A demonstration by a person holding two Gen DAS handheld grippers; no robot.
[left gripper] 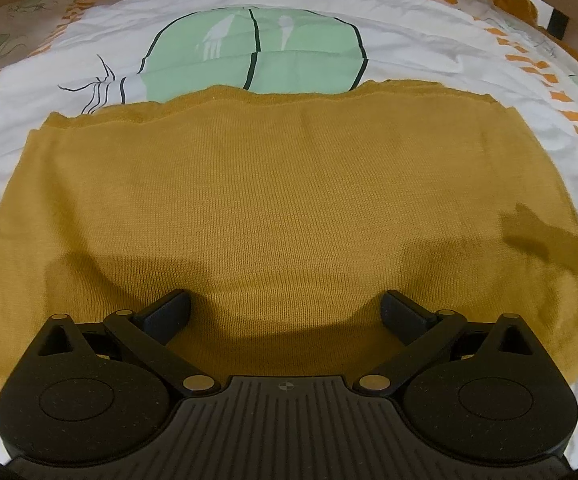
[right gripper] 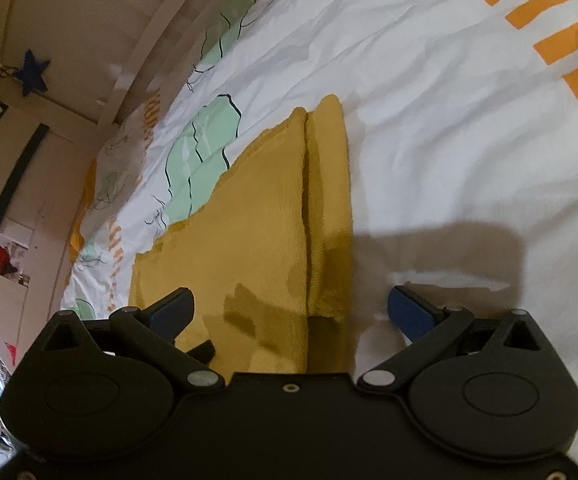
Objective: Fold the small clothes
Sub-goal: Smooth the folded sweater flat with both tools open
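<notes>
Knit garment (left gripper: 273,200), mustard, fills centre of left view, flat on bedsheet (left gripper: 429,40). We judge it soft, light, floppy; we'd pinch layered edge. Left gripper (left gripper: 285,312) and right gripper (right gripper: 291,314): jaws spread, empty.

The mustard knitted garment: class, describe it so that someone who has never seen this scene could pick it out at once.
Find the bed covered by a white sheet printed with green shapes and orange bars. Spread flat on it, just ahead of the open left gripper, lies the mustard knitted garment. It is the only plain, single-coloured cloth there, and the right wrist view shows a narrower layer along one side edge.
</notes>
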